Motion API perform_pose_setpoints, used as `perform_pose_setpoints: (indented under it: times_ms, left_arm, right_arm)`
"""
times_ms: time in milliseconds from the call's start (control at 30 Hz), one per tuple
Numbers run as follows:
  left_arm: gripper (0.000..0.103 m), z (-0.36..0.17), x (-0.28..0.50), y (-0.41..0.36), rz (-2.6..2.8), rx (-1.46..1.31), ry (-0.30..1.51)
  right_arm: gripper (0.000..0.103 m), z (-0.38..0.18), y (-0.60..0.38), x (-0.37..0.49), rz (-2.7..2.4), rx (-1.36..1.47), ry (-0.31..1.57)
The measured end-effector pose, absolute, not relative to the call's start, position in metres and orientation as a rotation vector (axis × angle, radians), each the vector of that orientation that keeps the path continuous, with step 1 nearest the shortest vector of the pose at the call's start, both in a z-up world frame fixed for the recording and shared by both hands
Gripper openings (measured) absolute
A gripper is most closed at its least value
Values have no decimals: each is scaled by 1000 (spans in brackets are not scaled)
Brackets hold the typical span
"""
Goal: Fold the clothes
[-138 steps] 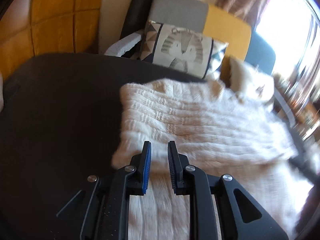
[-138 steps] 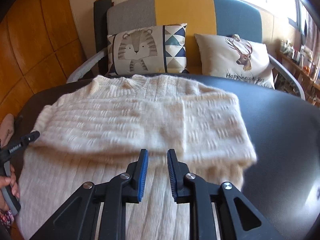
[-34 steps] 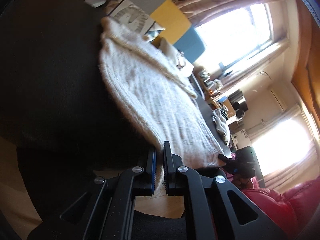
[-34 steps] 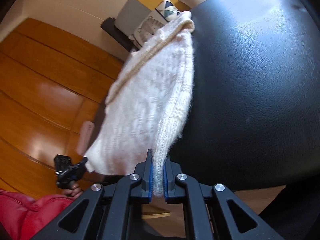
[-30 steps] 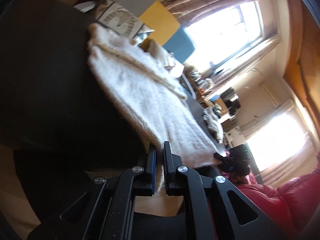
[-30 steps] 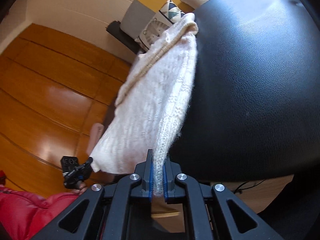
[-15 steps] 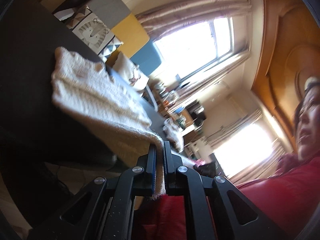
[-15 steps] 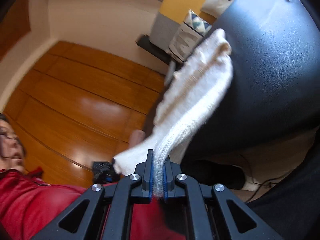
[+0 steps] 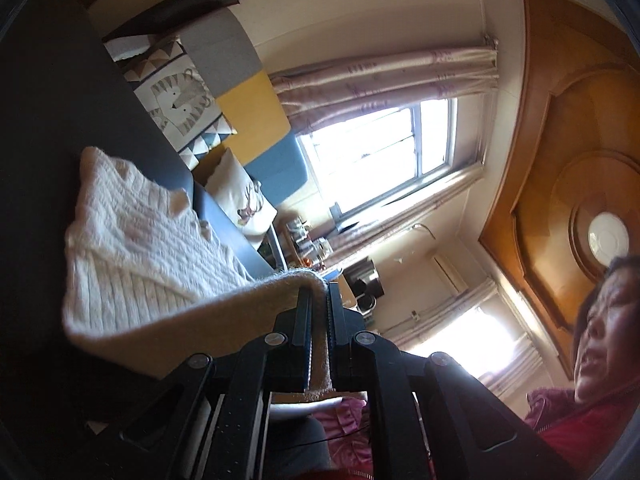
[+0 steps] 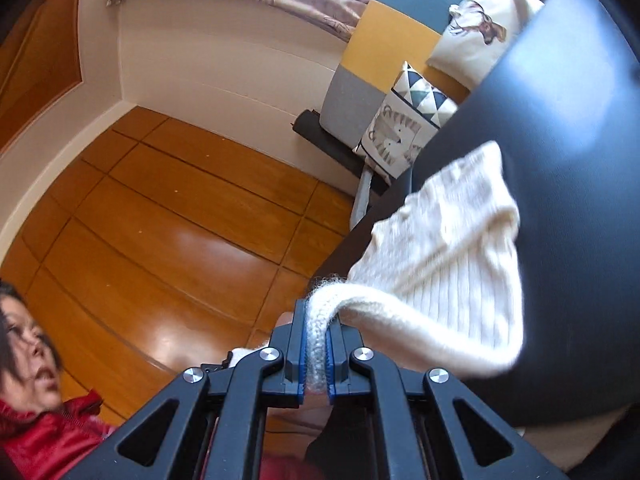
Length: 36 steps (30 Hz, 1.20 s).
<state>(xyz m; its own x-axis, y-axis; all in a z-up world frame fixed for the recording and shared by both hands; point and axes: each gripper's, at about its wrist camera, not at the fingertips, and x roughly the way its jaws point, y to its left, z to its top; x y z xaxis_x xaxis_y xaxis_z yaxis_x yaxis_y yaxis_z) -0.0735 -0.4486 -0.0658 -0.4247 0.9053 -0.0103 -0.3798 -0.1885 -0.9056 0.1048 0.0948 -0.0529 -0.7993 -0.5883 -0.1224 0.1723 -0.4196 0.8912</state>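
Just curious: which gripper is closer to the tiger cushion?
Left, probably: the left gripper grips the sweater on the tiger cushion side; right gripper grips its far corner.

A home living room — sofa (image 10: 384,44) with cushions (image 9: 180,100); curtained window (image 9: 376,152).

A big black table (image 10: 560,160) carries the clothes. Its top looks smooth and a bit shiny, like leather, and light from the window makes a pale patch on it. In the left wrist view the same table (image 9: 52,120) looks very dark. A fluffy cream sweater (image 9: 140,240) lies on the table, and it is the only thing seen on it. The far part of the sweater (image 10: 452,232) rests flat on the top. The near edge is lifted up off the table and curls back over the flat part. The table's near edge is rounded. Below it there is a shiny brown wooden floor (image 10: 180,240).
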Motion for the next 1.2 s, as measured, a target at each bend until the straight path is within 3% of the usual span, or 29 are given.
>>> perform_pose_setpoints:
  times_ms: [433, 867, 1200]
  left_arm:
    - [6, -117, -183, -432, 1871, -853, -1265]
    - [6, -160, -241, -418, 1926, -1015, -1332]
    - [6, -177, -265, -406, 1953, -1026, -1408]
  right_arm:
    - [6, -49, 156, -43, -2212, 658, -1430]
    - [6, -115, 175, -122, -2199, 839, -1644]
    - [6, -153, 180, -146, -2200, 812, -1821]
